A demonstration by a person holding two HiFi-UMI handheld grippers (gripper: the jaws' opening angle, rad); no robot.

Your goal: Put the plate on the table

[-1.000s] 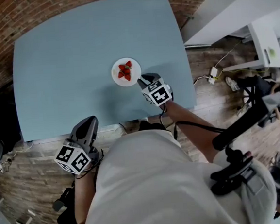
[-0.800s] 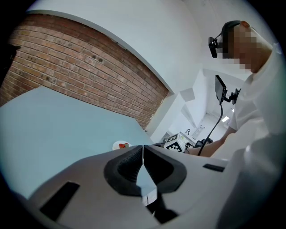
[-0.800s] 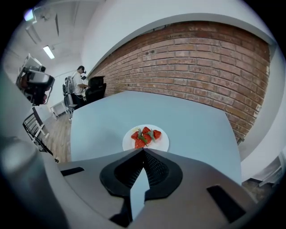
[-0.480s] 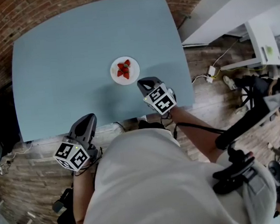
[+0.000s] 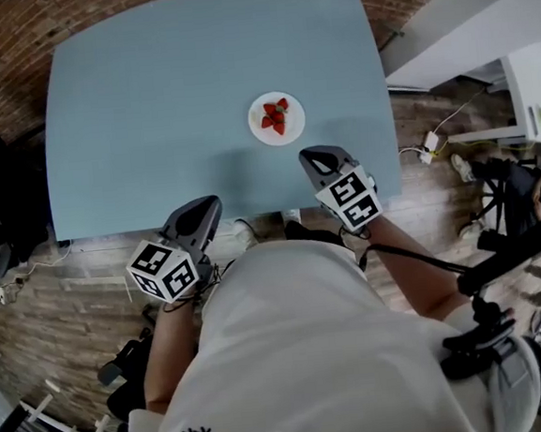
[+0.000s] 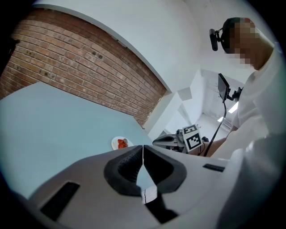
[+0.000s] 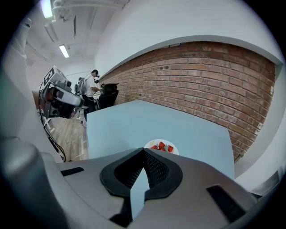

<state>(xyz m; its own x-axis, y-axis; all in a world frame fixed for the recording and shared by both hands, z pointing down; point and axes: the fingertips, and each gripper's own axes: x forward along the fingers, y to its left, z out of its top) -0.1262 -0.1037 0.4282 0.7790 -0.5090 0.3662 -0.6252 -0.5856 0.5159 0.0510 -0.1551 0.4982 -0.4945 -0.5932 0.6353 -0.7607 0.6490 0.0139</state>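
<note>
A small white plate [image 5: 277, 118] with red strawberries [image 5: 275, 117] rests flat on the light blue table [image 5: 148, 108], right of its middle. The same plate [image 6: 120, 143] shows small in the left gripper view, and the plate [image 7: 161, 146] peeks over the jaws in the right gripper view. My right gripper [image 5: 315, 162] hovers near the table's front edge, a short way short of the plate, shut with nothing in it. My left gripper [image 5: 202, 214] is at the front edge further left, also shut and empty; its jaw tips meet in the left gripper view.
A brick wall [image 7: 201, 85] runs behind the table. Right of the table lie cables and a white socket block [image 5: 431, 142] on the wooden floor. A stand with equipment [image 7: 56, 96] and a person are far off at the left of the right gripper view.
My right gripper let go of the plate, drew back toward the table's front edge and shut. The plate stays on the table. The head view shifted, so everything sits further right.
</note>
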